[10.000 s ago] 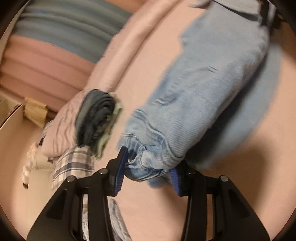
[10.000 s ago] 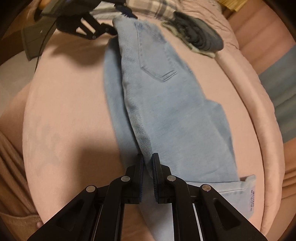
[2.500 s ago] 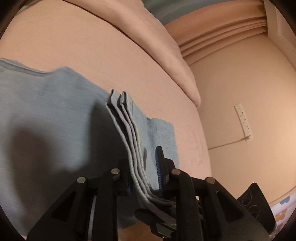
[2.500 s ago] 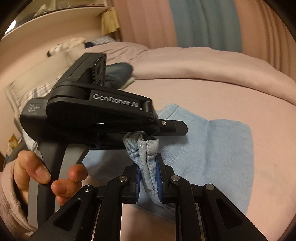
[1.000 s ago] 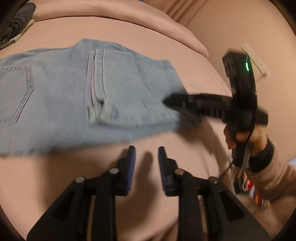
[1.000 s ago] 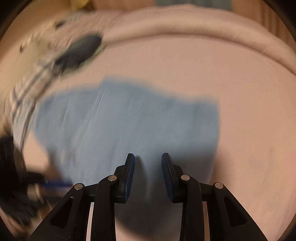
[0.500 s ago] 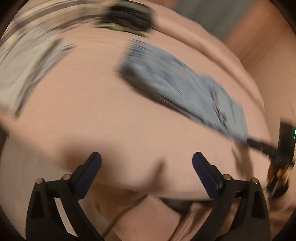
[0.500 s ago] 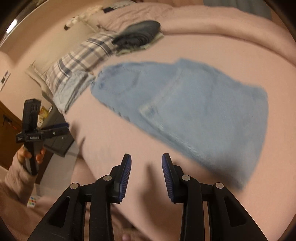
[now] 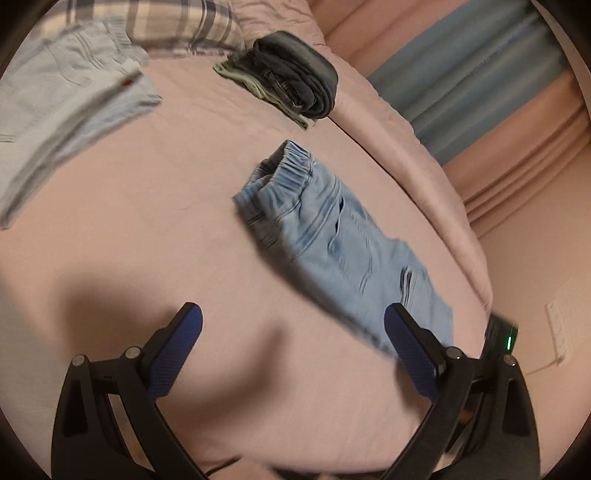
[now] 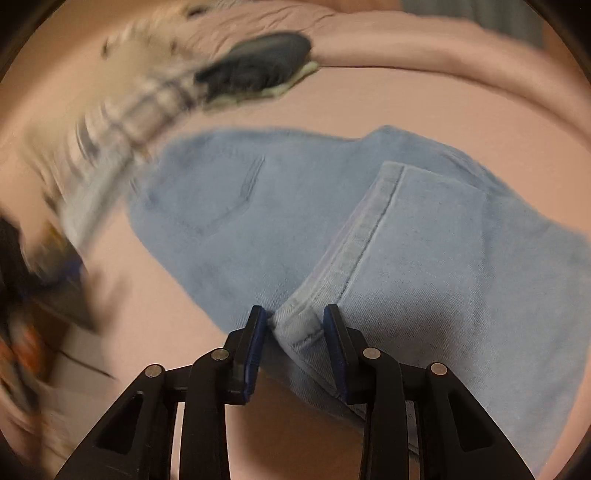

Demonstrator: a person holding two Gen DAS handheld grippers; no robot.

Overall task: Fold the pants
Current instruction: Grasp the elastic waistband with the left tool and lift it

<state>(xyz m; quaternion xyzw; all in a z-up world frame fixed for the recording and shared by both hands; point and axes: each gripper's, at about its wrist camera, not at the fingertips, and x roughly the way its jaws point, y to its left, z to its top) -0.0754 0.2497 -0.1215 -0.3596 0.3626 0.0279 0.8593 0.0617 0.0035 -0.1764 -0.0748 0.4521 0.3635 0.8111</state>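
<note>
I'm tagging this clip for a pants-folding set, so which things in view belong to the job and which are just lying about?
Part of the job:
- light blue jeans, folded on the bed
- left gripper, fingers wide apart over the pink sheet
- right gripper, fingers on either side of the jeans' hem

Just lying about:
- dark folded clothes
- plaid pillow
- pale garment
- curtains
</note>
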